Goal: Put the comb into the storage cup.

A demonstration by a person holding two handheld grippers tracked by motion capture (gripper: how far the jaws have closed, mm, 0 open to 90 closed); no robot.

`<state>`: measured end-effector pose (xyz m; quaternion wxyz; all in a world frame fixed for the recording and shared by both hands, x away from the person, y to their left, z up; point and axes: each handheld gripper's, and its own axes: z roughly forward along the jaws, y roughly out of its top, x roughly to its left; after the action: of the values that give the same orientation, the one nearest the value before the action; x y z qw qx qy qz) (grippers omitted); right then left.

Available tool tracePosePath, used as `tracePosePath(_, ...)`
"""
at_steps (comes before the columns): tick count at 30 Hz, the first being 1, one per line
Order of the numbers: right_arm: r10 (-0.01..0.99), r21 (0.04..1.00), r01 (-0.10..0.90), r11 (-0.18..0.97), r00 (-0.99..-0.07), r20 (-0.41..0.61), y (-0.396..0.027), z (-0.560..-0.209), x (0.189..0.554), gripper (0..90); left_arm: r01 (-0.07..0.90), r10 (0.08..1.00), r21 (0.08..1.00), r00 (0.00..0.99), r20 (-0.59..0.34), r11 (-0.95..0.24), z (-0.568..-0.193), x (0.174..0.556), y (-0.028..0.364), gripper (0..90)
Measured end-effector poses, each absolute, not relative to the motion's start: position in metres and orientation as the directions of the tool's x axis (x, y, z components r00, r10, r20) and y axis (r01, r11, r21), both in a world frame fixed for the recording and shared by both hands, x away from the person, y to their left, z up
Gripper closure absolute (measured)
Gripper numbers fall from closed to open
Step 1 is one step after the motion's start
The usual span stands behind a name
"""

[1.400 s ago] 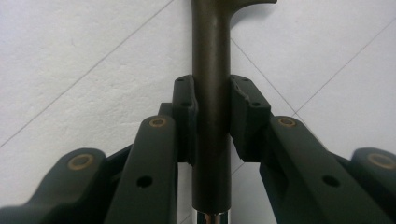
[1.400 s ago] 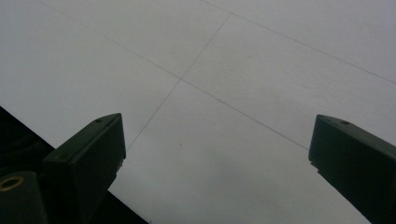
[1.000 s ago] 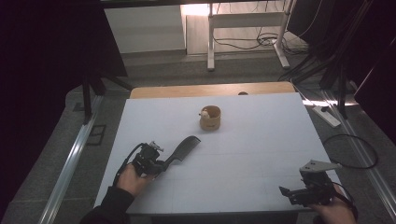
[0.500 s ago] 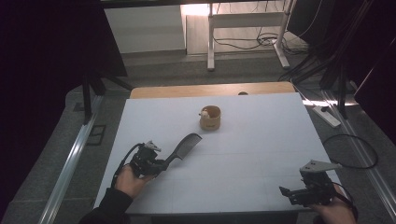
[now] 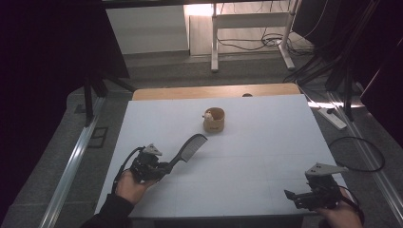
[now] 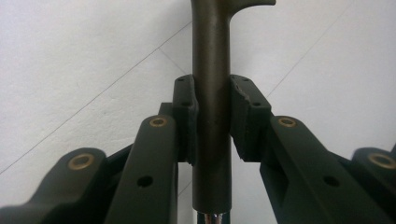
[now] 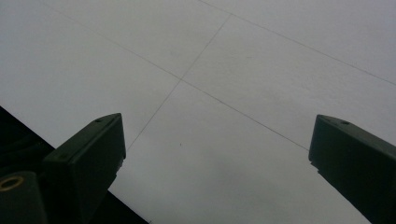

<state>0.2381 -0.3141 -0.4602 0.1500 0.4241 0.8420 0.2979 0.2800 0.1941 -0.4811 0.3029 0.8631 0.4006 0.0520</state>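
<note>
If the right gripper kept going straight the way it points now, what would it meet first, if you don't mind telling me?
Probably nothing: the right gripper, jaws open, points left along the near edge of the white table, and that strip looks bare. The comb lies farther back, though depth is unclear.

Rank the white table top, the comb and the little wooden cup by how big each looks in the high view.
1. White table top, by far the largest.
2. Comb, long and thin, its handle clamped in the left gripper.
3. Wooden cup, though it sits farther from the camera, so this ranking is less certain.
</note>
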Motion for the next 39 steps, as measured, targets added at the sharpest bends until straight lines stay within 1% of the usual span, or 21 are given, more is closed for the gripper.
tracePosePath(13, 0.803, 0.634, 0.619, 0.464, -0.596, -0.006, -0.314, -0.46, 0.237, 4.3, 0.63, 0.717, 0.634, 0.678, -0.165, -0.449, -0.471, 0.261, 0.196, 72.2)
tracePosePath(24, 0.801, 0.635, 0.616, 0.465, -0.598, -0.007, -0.314, -0.46, 0.237, 4.1, 0.597, 0.698, 0.681, 0.695, -0.176, -0.423, -0.465, 0.246, 0.188, 72.3)
tracePosePath(39, 0.801, 0.637, 0.615, 0.464, -0.598, -0.006, -0.314, -0.459, 0.237, 3.6, 0.533, 0.633, 0.745, 0.749, -0.195, -0.401, -0.456, 0.226, 0.172, 72.2)
